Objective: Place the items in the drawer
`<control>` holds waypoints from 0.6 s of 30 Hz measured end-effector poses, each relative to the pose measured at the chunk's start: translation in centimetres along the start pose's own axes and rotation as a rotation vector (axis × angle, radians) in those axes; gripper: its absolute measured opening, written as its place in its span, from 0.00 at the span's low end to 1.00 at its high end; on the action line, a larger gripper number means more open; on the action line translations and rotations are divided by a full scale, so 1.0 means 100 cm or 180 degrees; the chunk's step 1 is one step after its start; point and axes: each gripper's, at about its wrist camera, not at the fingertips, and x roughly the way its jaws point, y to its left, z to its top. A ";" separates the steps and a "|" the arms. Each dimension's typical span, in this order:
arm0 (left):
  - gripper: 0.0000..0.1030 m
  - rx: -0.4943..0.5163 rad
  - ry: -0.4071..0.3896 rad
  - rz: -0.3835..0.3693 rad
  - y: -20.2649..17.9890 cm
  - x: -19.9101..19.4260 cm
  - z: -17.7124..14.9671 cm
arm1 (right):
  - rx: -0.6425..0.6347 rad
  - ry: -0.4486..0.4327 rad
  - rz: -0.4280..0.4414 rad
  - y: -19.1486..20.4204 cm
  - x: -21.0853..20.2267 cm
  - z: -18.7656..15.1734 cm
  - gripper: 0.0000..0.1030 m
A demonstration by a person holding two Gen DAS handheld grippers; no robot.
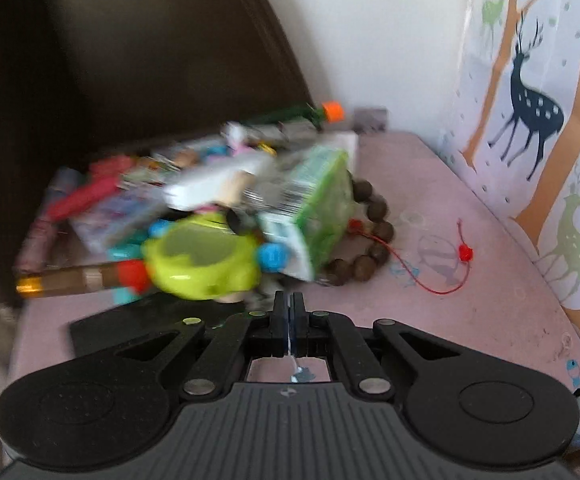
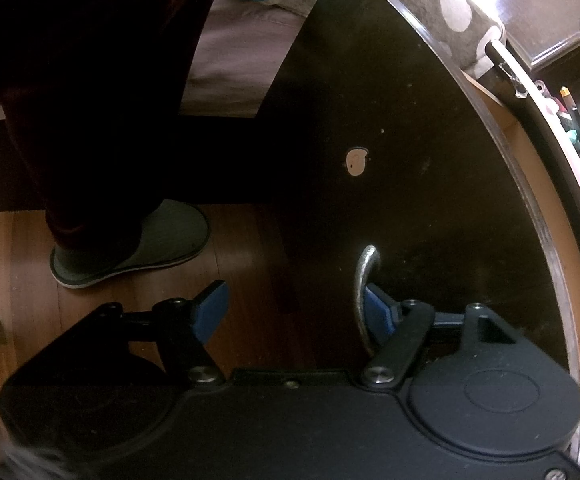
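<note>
In the left wrist view my left gripper (image 1: 289, 304) is shut, with a thin pale sliver between its pads; I cannot tell what it is. It sits just in front of a blurred pile of items on the pink tabletop (image 1: 470, 300): a lime-green toy (image 1: 200, 260), a green-and-white carton (image 1: 314, 208), a brown bead bracelet (image 1: 374, 236) with a red cord (image 1: 464, 254), and a brown tube (image 1: 70, 280). In the right wrist view my right gripper (image 2: 294, 308) is open. Its right finger (image 2: 378, 312) is hooked behind the metal handle (image 2: 364, 288) of the dark drawer front (image 2: 410, 160).
A dark headboard (image 1: 130, 40) stands behind the pile, and a deer-print curtain (image 1: 538, 120) hangs to the right. A black flat object (image 1: 130, 324) lies by the left gripper. In the right wrist view a slippered foot (image 2: 130, 240) stands on the wooden floor, with bedding (image 2: 242, 60) behind.
</note>
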 end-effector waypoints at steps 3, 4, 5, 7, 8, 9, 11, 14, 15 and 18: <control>0.00 0.0018 -0.0065 -0.0104 -0.009 -0.004 0.000 | -0.0005 -0.0003 0.0004 0.000 0.000 0.000 0.72; 0.00 0.0053 -0.0113 -0.0160 -0.012 -0.010 -0.001 | -0.0007 -0.0006 0.0006 0.000 0.000 0.000 0.72; 0.00 0.0088 -0.0149 -0.0172 -0.014 -0.016 -0.002 | -0.0010 -0.0010 0.0009 0.000 0.000 -0.001 0.72; 0.00 0.0098 -0.0206 -0.0171 -0.015 -0.031 -0.005 | -0.0020 -0.0017 0.0012 0.000 0.000 -0.001 0.72; 0.00 0.0079 -0.0247 -0.0207 -0.014 -0.039 -0.006 | -0.0022 -0.0019 0.0014 0.000 0.000 -0.002 0.72; 0.00 0.0076 -0.0282 -0.0225 -0.013 -0.047 -0.008 | -0.0016 -0.0018 0.0015 0.000 -0.001 -0.001 0.72; 0.00 0.0115 -0.0330 -0.0179 -0.011 -0.059 -0.009 | -0.0008 -0.0013 0.0014 0.000 0.000 -0.001 0.72; 0.00 0.0143 -0.0233 -0.0063 -0.006 -0.052 -0.006 | 0.0013 0.0004 0.0005 0.001 0.000 0.000 0.72; 0.00 0.0109 -0.0279 -0.0030 -0.004 -0.052 -0.002 | 0.0023 0.0013 0.0000 0.001 0.000 0.001 0.72; 0.00 0.0011 -0.0430 -0.0106 -0.003 -0.064 0.008 | 0.0028 0.0031 -0.0014 0.002 0.001 0.001 0.72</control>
